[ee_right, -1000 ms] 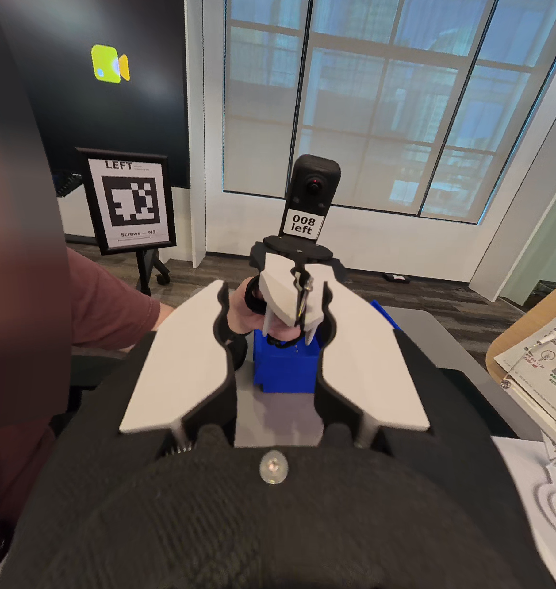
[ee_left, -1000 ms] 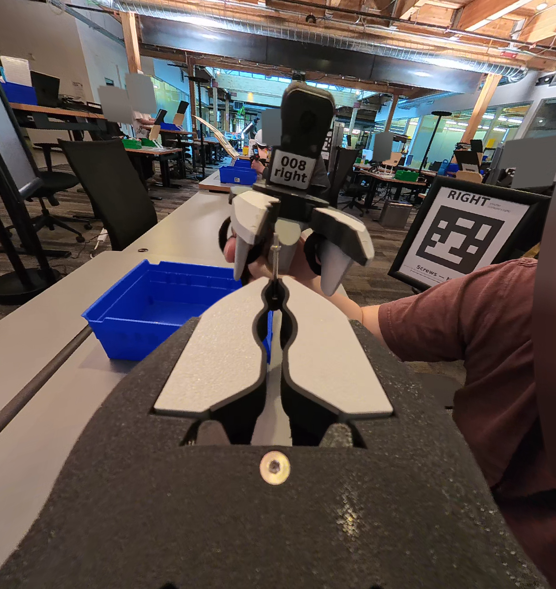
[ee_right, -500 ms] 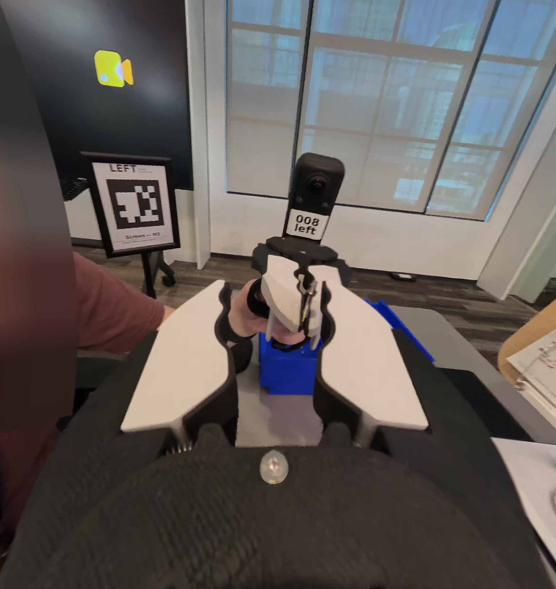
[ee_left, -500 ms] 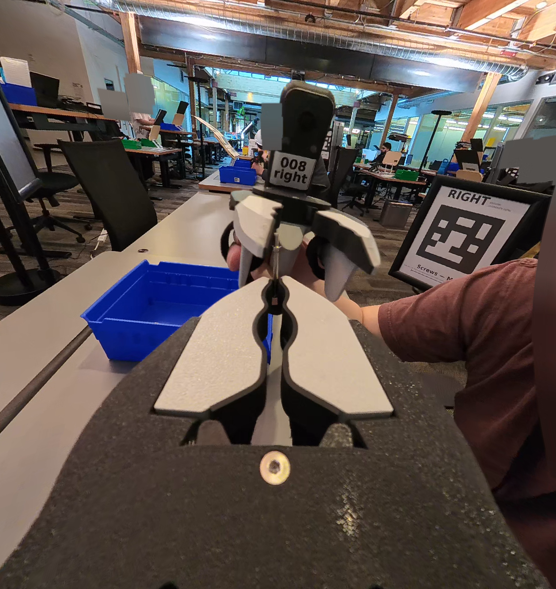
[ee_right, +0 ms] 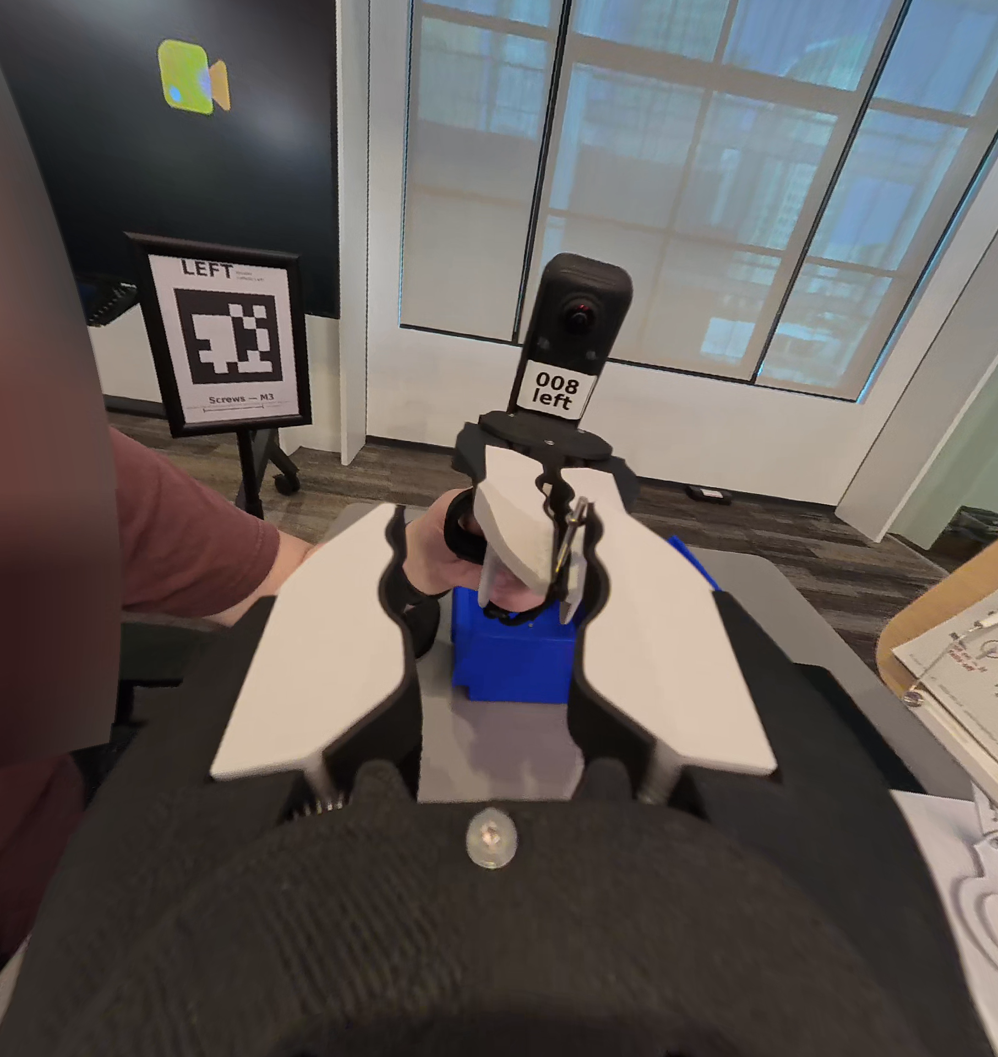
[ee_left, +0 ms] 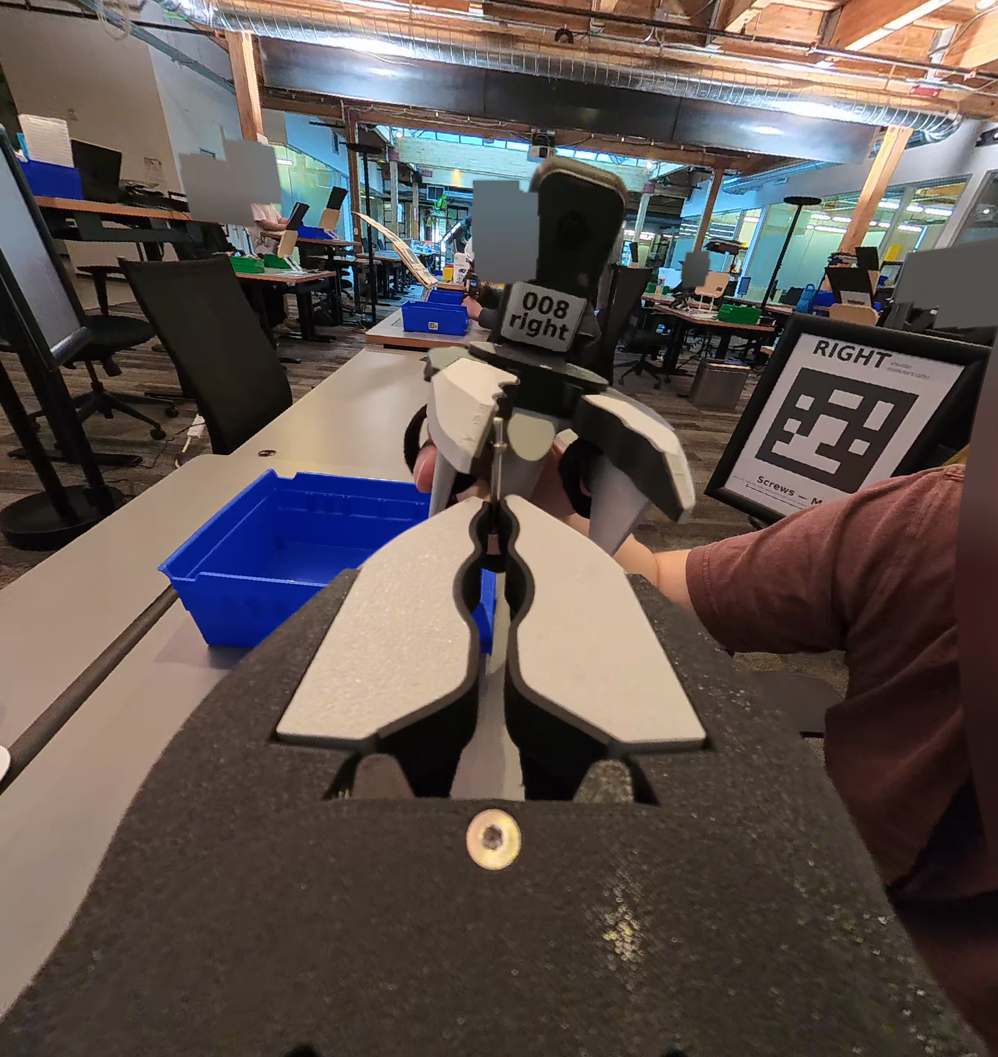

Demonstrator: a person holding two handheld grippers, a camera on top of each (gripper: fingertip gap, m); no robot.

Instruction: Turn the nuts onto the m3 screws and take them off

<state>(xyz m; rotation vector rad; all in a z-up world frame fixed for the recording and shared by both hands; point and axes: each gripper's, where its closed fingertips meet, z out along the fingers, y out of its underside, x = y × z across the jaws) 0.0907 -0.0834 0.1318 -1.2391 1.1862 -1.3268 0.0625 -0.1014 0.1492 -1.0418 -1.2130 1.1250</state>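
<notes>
Both grippers meet above the blue bin [ee_left: 290, 549]: left gripper [ee_left: 493, 509] jaws clamp the upright screw [ee_left: 497, 469]; right gripper [ee_right: 496, 549], at twelve o'clock, gapes empty. Misalignment risks knocking the screw loose.

I see a blue bin [ee_left: 290, 549] sitting on the gray desk [ee_left: 84, 577]. A black chair [ee_left: 210, 349] stands behind the desk. A framed sign with a black and white square pattern [ee_left: 839, 423] stands to the right. On my other camera, a sign like it [ee_right: 227, 337] stands on a black stand by the big windows [ee_right: 685, 183]. Papers [ee_right: 977, 675] lie on a brown board at the right edge. More desks and chairs fill the room far back.
</notes>
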